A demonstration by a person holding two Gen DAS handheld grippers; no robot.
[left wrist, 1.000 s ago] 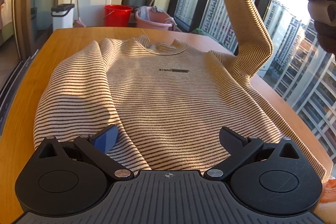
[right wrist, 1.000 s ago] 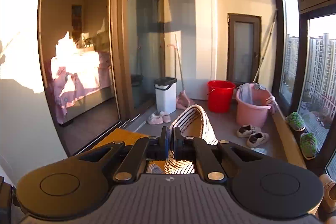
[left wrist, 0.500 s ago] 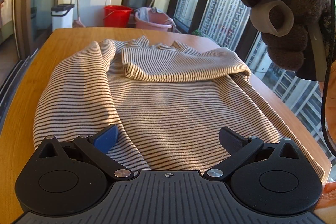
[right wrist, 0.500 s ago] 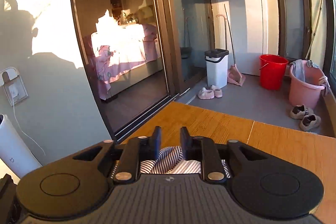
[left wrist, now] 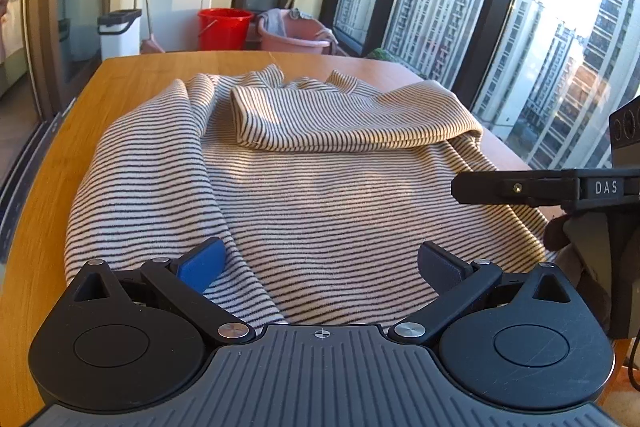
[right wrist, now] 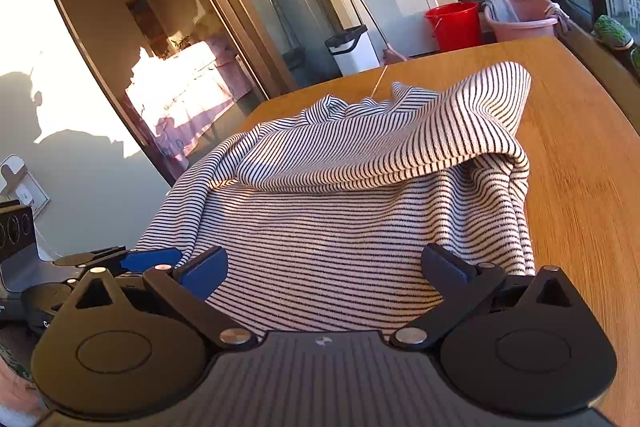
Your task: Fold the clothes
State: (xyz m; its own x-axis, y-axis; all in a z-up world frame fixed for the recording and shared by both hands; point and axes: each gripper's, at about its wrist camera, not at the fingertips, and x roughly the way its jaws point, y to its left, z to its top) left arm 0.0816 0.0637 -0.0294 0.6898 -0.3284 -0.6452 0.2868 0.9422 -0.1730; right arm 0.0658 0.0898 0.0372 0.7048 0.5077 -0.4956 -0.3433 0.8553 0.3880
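The sweater (left wrist: 320, 195) lies spread on the tabletop (left wrist: 132, 75), one sleeve (left wrist: 344, 123) folded across its chest. Both the left gripper (left wrist: 320, 263) and right gripper (right wrist: 324, 267) hover at its near hem, jaws wide and empty. The loosely draped sleeve could slip out of its fold if a hem grasp drags the cloth.

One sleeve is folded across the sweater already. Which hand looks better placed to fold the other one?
Probably the left. The unfolded sleeve lies along the sweater's left side, just ahead of the open left gripper. The right gripper, also open, sits at the opposite edge.
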